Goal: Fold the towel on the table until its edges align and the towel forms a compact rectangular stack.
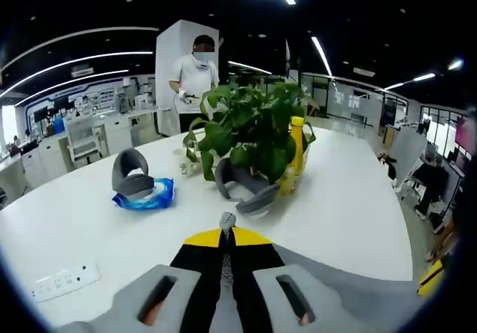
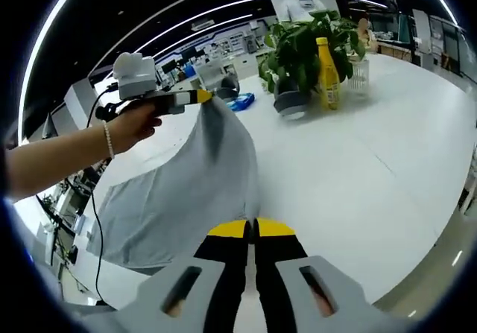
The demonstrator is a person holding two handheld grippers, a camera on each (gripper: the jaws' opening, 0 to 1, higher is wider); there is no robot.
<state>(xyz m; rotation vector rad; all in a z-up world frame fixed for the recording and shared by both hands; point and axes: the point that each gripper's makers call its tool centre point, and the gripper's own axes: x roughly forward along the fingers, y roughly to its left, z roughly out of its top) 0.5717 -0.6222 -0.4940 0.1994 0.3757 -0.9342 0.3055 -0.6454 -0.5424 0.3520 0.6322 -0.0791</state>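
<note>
Mid-fold, nothing stacked yet. Both grippers clamp the grey towel (image 2: 179, 191): left gripper (image 2: 200, 96) holds one corner lifted, right gripper (image 2: 251, 232) has its jaws clenched on the near edge. Towel hangs between them, lower part draped on the desk (image 2: 358, 169). Folding and edge alignment remain.

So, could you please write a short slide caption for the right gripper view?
Both grippers hold the grey towel lifted above the white table.

left tongs (image 1: 227, 238): jaws closed, raised | right tongs (image 2: 252, 232): jaws closed | hand (image 2: 134, 127) grips left tongs
</note>
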